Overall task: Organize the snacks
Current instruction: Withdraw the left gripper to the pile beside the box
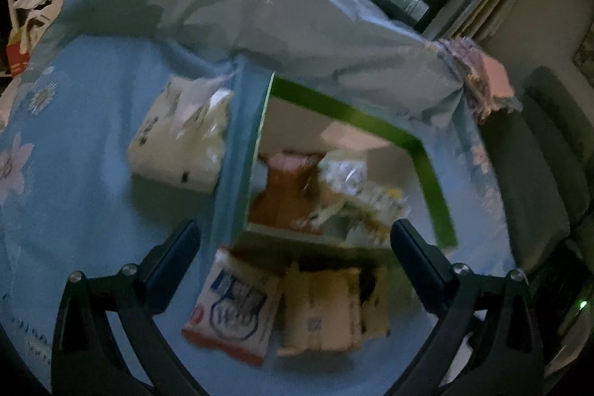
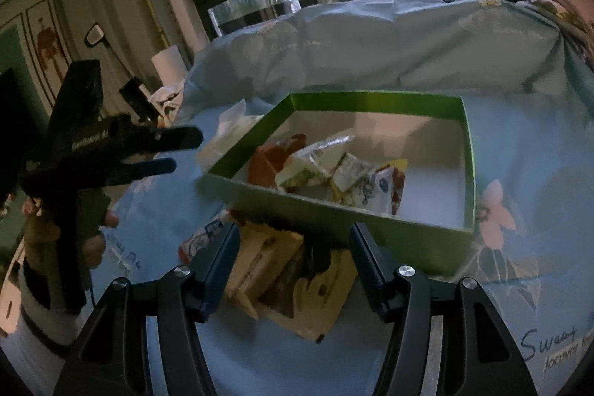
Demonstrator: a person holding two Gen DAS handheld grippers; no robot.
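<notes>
Right wrist view first: the right gripper (image 2: 293,262) hangs wide apart and empty just above the nearest loose snacks, a yellow-and-brown packet (image 2: 308,288) lying flat on the blue bedsheet (image 2: 501,303), right between the fingers. Just to its left peeks a white packet with a red edge (image 2: 202,240). Over on the left, the left gripper (image 2: 182,151) is up in the air, its jaws a narrow gap apart in this view, nothing in them. Left wrist view agrees on the layout: the white packet (image 1: 232,307) and the yellow one (image 1: 326,307) sit side by side between the spread fingers, near side of the box.

These look like light, crinkly foil pouches, soft and probably slippery; my call is to pinch one across a flat edge or sealed seam, gently, so the contents don't crush.

Just beyond, touching the packets' far ends, the green box (image 2: 469,173) already holds several snacks (image 2: 334,169). A pale patterned pack (image 1: 182,143) lies left of the box. Farthest back, the rumpled duvet (image 2: 371,39).
</notes>
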